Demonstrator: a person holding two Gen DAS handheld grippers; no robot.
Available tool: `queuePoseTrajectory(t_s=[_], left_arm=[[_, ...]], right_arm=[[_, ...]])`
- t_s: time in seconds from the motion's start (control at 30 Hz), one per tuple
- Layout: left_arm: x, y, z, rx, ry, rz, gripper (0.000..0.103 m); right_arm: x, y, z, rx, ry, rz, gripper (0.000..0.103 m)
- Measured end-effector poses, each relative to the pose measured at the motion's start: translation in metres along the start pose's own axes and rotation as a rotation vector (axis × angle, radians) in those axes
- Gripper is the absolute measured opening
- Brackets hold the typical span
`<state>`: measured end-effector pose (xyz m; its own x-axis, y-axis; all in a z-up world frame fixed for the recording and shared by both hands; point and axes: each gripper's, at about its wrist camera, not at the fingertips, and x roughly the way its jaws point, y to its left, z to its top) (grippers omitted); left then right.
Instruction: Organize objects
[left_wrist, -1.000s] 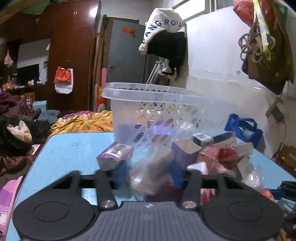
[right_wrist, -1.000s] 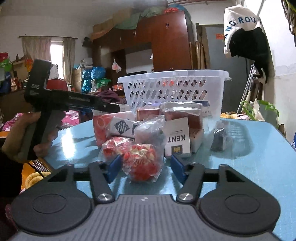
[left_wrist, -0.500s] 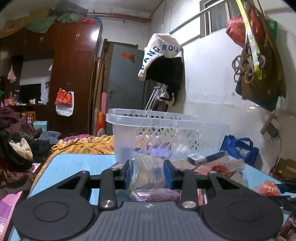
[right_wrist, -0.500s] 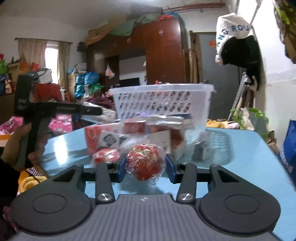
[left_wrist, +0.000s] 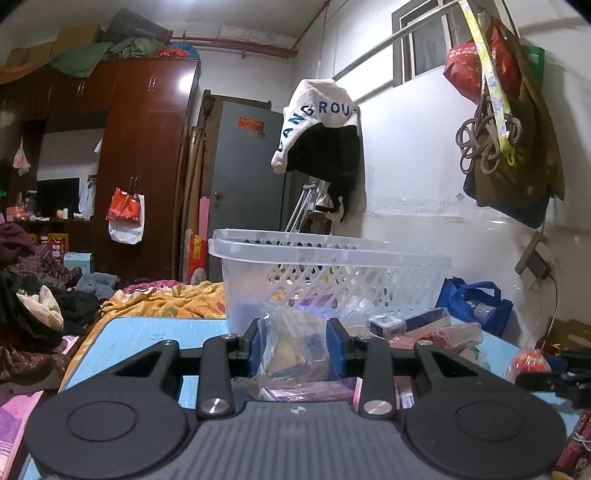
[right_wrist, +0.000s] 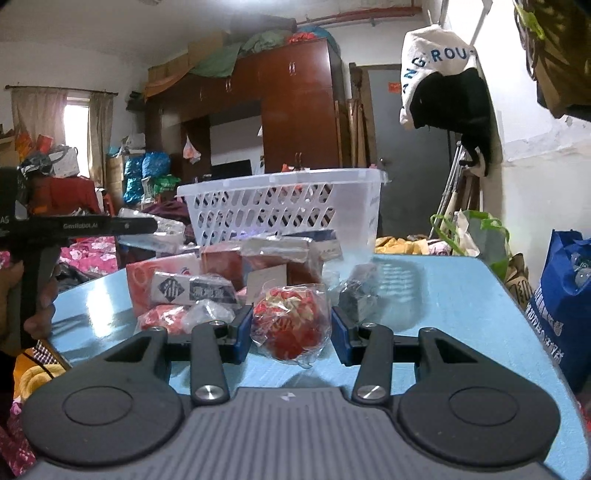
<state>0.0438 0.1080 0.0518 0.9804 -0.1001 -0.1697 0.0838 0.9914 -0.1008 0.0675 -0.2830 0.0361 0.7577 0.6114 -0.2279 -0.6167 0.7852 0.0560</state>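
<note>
Blue pads on my left gripper (left_wrist: 293, 347) have just closed and now squeeze a clear bag of bits (left_wrist: 295, 345), lifted up in front of the white basket (left_wrist: 328, 258). My right gripper (right_wrist: 291, 334) has just closed too, and it pinches a red ball in clear wrap (right_wrist: 290, 325) above the blue table (right_wrist: 443, 291). More packets (right_wrist: 207, 280) sit piled by the basket.

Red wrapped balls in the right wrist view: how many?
2. One red wrapped ball sits between the right gripper fingers; another red one lies left of it on the table. The pile may hide more.
</note>
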Motion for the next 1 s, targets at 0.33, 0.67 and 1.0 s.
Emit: queuePoseTrajectory(t_s=[0.33, 0.67, 1.0], left_arm=[[-0.005, -0.001, -0.001, 0.012, -0.026, 0.008, 0.040], [-0.010, -0.001, -0.002, 0.027, -0.052, 0.020, 0.040], [-0.015, 0.005, 0.017, -0.006, -0.064, -0.009, 0.040]], right_arm=[[0.004, -0.013, 0.016, 0.026, -0.051, -0.035, 0.047], [0.001, -0.017, 0.025, 0.041, -0.086, -0.024, 0.047], [0.002, -0.011, 0.048, 0.021, -0.123, -0.019, 0.047]])
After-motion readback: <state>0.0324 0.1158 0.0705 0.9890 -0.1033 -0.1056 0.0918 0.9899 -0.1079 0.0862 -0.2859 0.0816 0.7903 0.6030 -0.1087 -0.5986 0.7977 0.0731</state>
